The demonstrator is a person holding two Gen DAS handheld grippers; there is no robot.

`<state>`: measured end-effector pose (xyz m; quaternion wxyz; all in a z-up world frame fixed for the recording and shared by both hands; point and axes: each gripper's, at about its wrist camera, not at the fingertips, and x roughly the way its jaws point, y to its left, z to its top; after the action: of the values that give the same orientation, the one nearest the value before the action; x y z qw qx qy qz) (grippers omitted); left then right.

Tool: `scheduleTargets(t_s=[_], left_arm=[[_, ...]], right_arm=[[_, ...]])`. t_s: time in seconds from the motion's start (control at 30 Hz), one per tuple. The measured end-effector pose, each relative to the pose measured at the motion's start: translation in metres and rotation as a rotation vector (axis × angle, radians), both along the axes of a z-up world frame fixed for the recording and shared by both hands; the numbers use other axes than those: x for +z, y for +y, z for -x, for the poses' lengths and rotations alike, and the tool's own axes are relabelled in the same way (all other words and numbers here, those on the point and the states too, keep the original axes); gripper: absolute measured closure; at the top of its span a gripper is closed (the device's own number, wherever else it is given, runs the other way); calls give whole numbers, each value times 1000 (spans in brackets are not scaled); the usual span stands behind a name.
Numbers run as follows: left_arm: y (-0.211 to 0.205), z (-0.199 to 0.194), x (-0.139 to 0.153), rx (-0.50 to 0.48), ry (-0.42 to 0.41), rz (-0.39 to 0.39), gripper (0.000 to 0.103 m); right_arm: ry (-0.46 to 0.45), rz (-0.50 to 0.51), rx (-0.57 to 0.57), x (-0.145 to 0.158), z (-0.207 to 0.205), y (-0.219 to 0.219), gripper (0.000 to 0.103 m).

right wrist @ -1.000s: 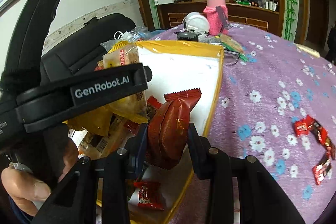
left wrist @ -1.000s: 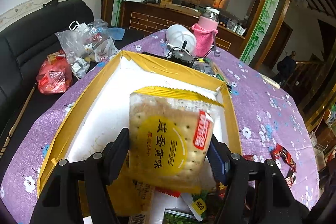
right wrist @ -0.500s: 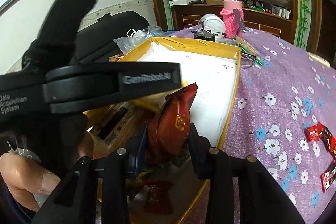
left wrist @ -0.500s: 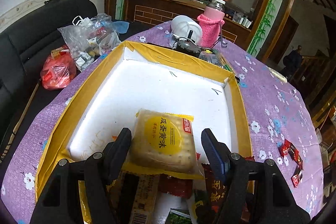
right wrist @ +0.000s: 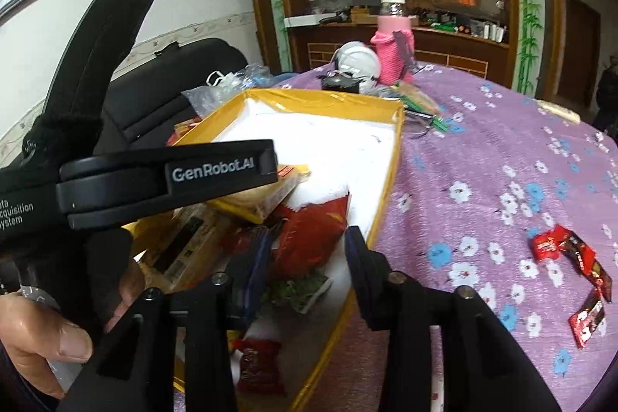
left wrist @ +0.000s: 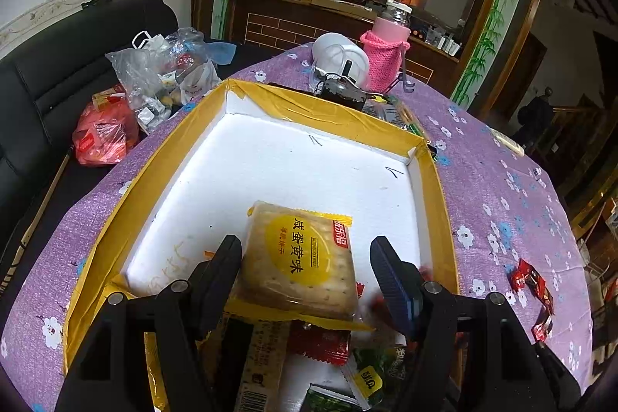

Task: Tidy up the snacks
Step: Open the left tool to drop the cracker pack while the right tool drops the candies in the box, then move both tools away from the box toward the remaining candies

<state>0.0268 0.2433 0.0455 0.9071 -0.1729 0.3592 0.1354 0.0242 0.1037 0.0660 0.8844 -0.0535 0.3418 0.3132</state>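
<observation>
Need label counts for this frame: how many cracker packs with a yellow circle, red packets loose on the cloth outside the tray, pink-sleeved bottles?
Cracker pack with yellow circle: 1
Red packets loose on the cloth: 3
Pink-sleeved bottle: 1
Total: 5

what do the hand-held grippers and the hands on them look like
Both are matte black plastic with two flat fingers and silver screws at the pivots. The left hand-held gripper carries blue ribbed pads; in the right wrist view its side bar reads GenRobot.AI in white. The right hand-held gripper looks the same. The left hand wears a black knit cuff.
</observation>
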Motion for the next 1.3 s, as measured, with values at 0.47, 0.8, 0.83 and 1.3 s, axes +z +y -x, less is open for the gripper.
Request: scheduleTargets(t_s=[0.47, 0.8, 0.83, 1.3], left_arm=[[-24, 8, 14, -36, -83, -126, 30], [-41, 18, 24, -47, -142, -226, 29], [-42, 19, 25, -50, -148, -235, 29], [-59, 25, 28, -44, -185, -357, 28]], right_arm=[[-93, -21, -166, 19, -6, -30, 17], [-126, 73, -265, 30, -7, -53, 6], [-131, 78, -269, 31, -5, -55, 5], [-374, -129, -432, 45, 34, -133, 0]])
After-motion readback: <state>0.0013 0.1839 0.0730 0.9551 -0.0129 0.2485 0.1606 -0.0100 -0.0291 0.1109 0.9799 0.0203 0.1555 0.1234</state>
